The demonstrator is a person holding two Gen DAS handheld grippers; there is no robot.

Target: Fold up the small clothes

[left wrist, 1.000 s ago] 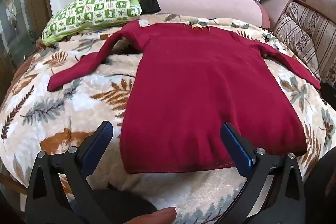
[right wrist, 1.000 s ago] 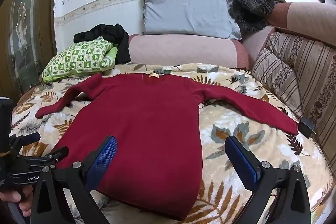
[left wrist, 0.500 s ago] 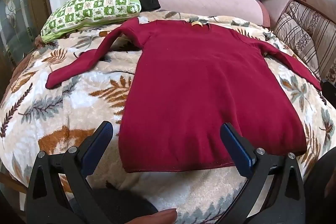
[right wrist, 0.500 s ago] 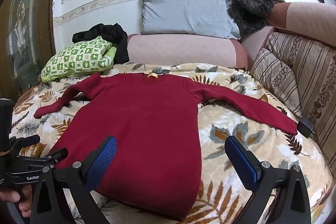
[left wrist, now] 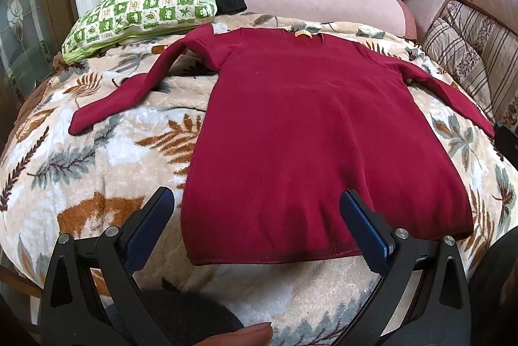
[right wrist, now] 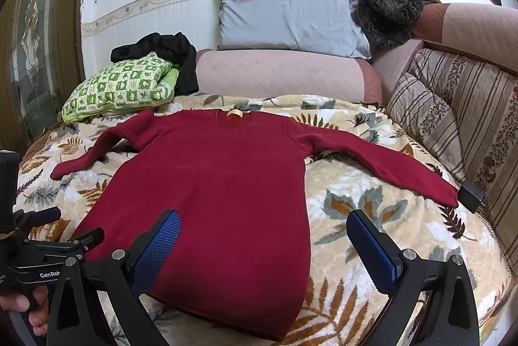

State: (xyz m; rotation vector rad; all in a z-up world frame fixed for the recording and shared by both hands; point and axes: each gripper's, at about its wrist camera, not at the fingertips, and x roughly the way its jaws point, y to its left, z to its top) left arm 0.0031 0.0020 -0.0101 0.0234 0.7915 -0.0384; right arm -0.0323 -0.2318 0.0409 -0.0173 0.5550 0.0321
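Little has shifted: red sweater point(left wrist: 304, 132) lies flat, sleeves spread, both claws gaping empty.

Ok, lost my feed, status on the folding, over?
Left gripper and right gripper open, empty. Red sweater flat on blanket, sleeves spread, unfolded. Nothing on it.

- One red sweater point(right wrist: 226, 184), spread flat on the bed point(right wrist: 372, 210), with two sleeves out to its sides.
- One leaf-print blanket point(left wrist: 97, 158) under the sweater.
- Two pillows beyond the sweater's collar: one green checked point(right wrist: 119, 86), one grey point(right wrist: 288, 18).
- One black garment point(right wrist: 168, 51) beside the green pillow.
- One furry item point(right wrist: 385, 12) beside the grey pillow.
- Two tongs: left point(left wrist: 255, 203), right point(right wrist: 264, 226).
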